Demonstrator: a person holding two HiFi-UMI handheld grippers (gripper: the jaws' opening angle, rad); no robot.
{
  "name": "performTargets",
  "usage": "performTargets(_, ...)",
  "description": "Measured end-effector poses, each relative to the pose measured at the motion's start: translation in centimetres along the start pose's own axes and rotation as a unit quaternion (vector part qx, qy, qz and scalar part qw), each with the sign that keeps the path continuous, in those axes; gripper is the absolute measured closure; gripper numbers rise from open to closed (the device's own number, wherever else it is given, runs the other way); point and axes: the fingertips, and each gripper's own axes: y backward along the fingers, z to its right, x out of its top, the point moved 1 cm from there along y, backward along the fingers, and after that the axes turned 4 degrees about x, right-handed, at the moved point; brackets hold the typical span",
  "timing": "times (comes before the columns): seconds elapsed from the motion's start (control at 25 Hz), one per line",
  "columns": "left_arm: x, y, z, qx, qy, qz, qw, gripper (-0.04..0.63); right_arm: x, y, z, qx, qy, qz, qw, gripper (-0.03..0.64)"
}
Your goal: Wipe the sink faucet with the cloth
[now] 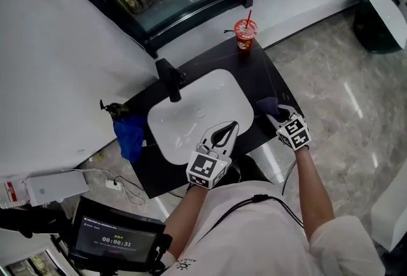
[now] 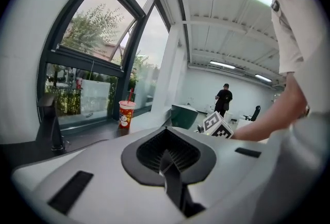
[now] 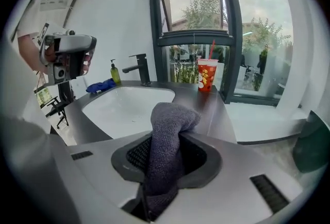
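Grey cloth (image 3: 170, 120) clamped in right claw (image 1: 278, 117), at 3 o'clock of white sink (image 1: 184, 125), over dark table (image 1: 270, 81) | left claw (image 1: 229, 131) pressed together, empty, above sink's 6 o'clock rim | black faucet (image 1: 169, 81) at sink's 10 o'clock, apart from both claws | red cup (image 1: 245, 33) at 1 o'clock

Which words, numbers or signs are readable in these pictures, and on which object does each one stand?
"00:00:31": large digits on the screen.
Smaller line above these digits on the screen: too small to read.
Print on the cup: too blurred to read.
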Motion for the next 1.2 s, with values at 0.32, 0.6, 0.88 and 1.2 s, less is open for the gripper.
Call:
performTargets(0.32,-0.1,-1.4,1.6,-0.027,-0.005,-0.015,0.9995,0.595,-2.3,-0.6,0.9,0.008,0.008,-0.048,0.999,0.448)
performTargets(0.6,3.2,0.2,-0.7,0.008,-0.011,0.017,0.9998,0.595,3.1,3.2,0.0,0.004,0.027,0.011,1.0,0.419)
performTargets(0.88,7.5,6.7,-4.6,0.1,-0.033,0.073,0.9918,0.595,15.1,5.3,-7.9,0.106,0.068,0.151,0.981,0.42)
performTargets(1.2,9.5,17.0,-9.0,0.218,-0.031,0.121,0.968,0.595,25.3,4.6,-20.0,0.216,0.155,0.238,0.934,0.423)
